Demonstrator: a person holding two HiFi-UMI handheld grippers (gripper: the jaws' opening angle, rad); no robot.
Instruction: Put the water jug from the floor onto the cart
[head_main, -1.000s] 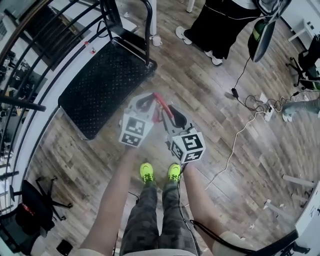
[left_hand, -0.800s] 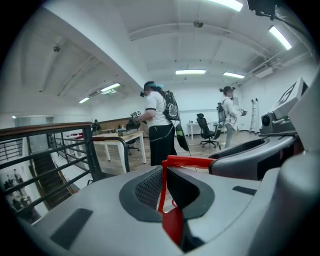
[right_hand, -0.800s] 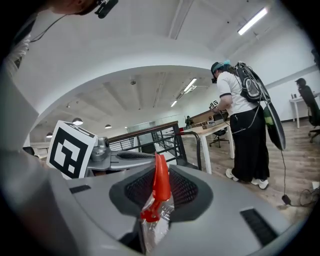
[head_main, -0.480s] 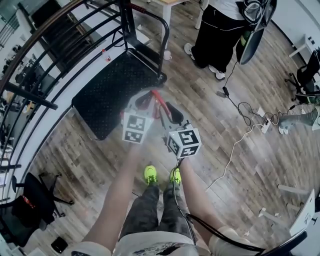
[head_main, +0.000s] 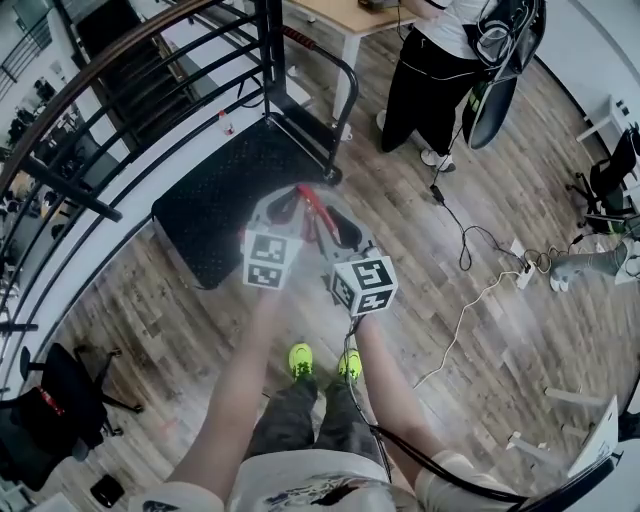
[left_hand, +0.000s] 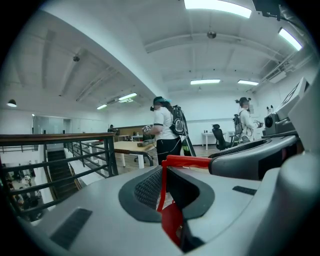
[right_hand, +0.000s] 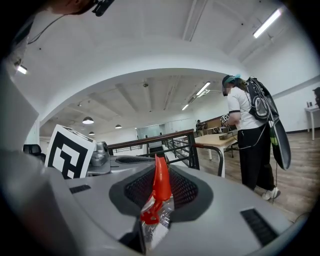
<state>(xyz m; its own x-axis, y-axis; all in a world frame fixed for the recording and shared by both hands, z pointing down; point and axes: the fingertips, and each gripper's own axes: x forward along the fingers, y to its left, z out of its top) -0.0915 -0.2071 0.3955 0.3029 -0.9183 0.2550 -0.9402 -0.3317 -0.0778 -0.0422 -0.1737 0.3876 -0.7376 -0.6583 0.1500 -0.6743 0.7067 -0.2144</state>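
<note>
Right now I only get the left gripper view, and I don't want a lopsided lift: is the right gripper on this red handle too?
Observer: Yes. In the right gripper view the right gripper has its jaws closed on the red handle.
Operator: Where is the cart from here?
Observer: The head view shows the black cart on the floor just ahead of the person, a little to the left.
Operator: Anything to trip on?
Observer: A white cable runs over the floor to the right of the person's shoes, on the side away from the cart.
</note>
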